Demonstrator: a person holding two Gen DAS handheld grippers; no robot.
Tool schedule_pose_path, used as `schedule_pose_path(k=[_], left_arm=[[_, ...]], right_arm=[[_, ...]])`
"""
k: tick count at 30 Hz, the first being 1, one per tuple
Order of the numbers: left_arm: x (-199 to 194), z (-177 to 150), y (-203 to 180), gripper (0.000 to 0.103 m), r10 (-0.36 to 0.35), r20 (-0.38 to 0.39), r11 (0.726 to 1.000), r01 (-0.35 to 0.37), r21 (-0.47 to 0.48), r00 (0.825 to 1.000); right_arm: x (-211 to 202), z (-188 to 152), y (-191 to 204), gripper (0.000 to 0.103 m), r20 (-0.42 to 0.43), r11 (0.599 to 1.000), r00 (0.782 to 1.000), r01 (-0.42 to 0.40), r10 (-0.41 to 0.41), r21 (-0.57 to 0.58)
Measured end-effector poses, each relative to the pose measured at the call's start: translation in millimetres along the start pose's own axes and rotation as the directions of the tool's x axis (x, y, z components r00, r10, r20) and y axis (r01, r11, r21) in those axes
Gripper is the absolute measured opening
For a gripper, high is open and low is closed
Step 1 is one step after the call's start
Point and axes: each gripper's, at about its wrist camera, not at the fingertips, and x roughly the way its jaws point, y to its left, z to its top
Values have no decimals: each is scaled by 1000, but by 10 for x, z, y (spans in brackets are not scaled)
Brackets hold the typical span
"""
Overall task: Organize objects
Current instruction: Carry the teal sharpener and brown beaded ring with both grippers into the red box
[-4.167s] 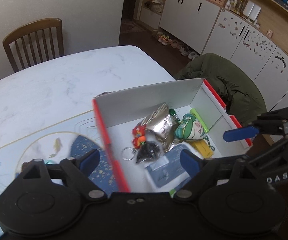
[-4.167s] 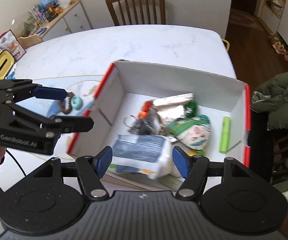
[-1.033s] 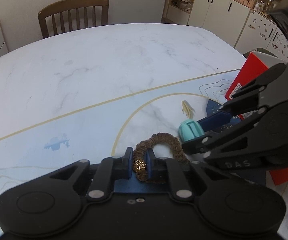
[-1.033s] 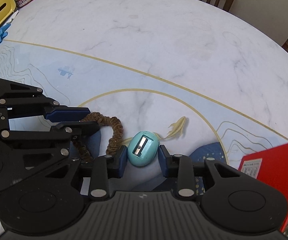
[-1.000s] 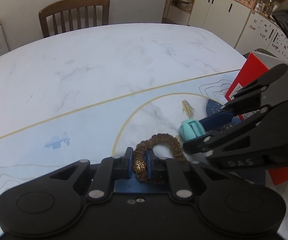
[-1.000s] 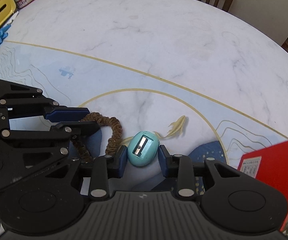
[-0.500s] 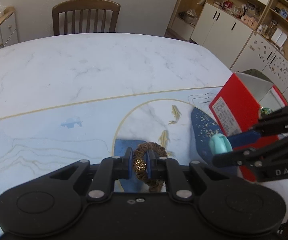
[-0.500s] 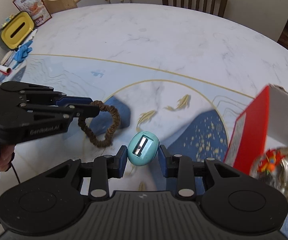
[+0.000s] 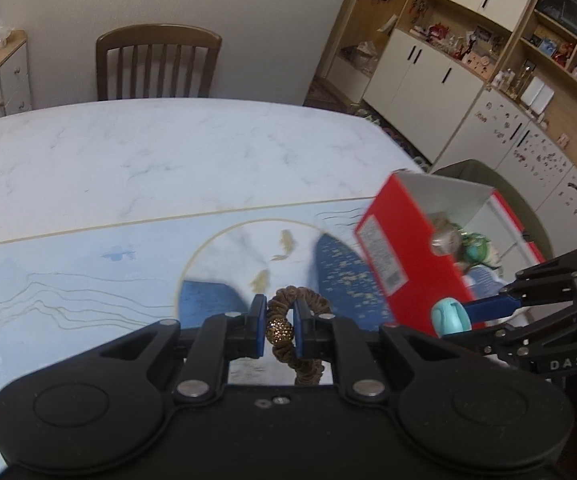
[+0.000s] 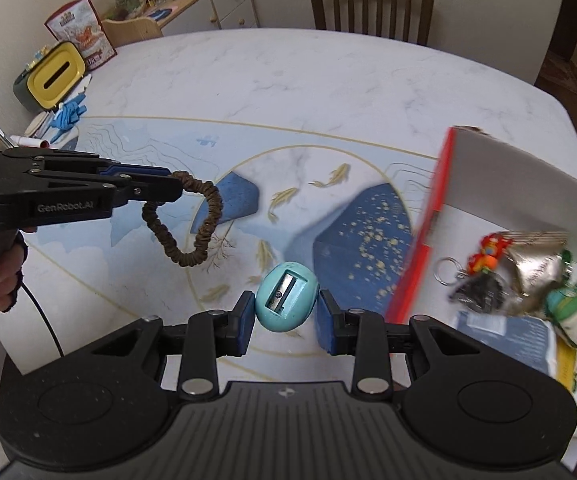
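Note:
My left gripper is shut on a brown hair scrunchie with a gold bead; in the right wrist view the scrunchie dangles from the left gripper above the mat. A teal egg-shaped pencil sharpener sits between the pads of my right gripper, which is shut on it and held in the air. The left wrist view shows the sharpener at the right gripper's tip, in front of the red box. The white inside of the box holds several trinkets.
A blue patterned mat covers the near part of the white marble table. A wooden chair stands at the far side. A yellow container and small items lie at the table's left edge. A person's hand grips the left handle.
Both grippers have risen off the mat with the scrunchie and the sharpener and moved right toward the red box. Four seconds ago both were open over the box.

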Motion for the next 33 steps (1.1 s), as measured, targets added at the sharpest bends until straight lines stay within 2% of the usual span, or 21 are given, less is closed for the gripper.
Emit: schedule_pose_path(k=[11,23,33], left_arm=[[-72,281,-762,11,-51,36,995,48,90,998],[333,476,-1503,11,-73,17,984,69,164,997],[710,614,-2030,11,-85,-9,973,85,215,996]], right_arm=[[-428,-191,-562,32,16,998,999,47,-47,38],[-686,-374,-1264,32,54,991,993,96,-101,94],[-741,-564,-1859,32,40,980,987,146,-153,133]])
